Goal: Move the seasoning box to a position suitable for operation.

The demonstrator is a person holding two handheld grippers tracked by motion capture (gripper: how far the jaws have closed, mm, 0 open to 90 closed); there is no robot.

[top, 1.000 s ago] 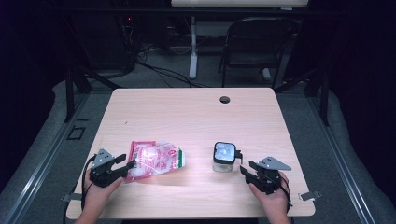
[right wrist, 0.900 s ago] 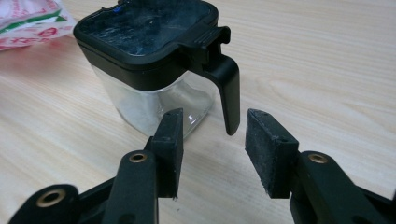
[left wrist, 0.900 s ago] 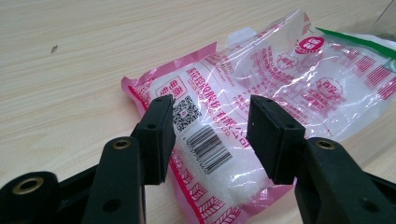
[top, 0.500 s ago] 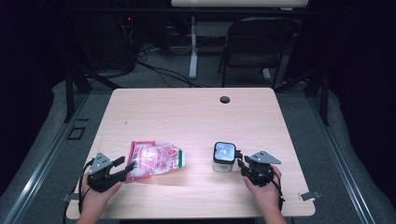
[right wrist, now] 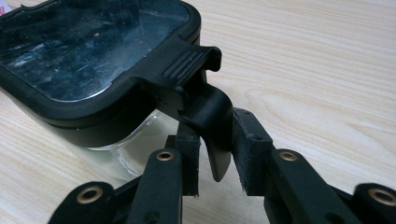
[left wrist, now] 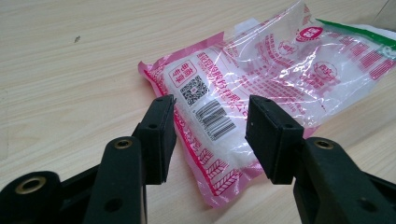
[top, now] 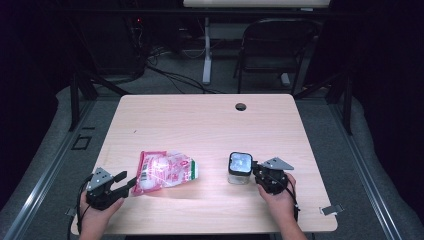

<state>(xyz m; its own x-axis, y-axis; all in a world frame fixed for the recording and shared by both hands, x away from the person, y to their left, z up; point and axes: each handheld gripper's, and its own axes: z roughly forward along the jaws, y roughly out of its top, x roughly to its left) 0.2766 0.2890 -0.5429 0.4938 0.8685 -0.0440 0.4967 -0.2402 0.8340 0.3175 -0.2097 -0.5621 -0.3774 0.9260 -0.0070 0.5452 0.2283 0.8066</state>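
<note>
A pink and clear plastic bag [top: 165,171] of white grains lies flat on the wooden table [top: 200,120], front left. My left gripper [top: 127,180] stands open at the bag's near corner. In the left gripper view the barcode end of the bag [left wrist: 261,79] lies between and beyond that gripper's [left wrist: 210,126] jaws, untouched. A small clear container [top: 240,167] with a black-rimmed lid [right wrist: 84,51] stands front right. My right gripper [top: 256,172] has just been closing. In its own view the right gripper [right wrist: 215,149] is shut on the lid's black latch [right wrist: 205,98].
A round cable hole [top: 241,106] sits near the table's far edge. A folding chair [top: 272,50] and floor cables lie beyond the table. Bare wood stretches between the bag, the container and the far edge.
My right gripper has moved left up to the container, and its jaws have closed around the lid's latch. The left gripper and the bag have stayed put.
</note>
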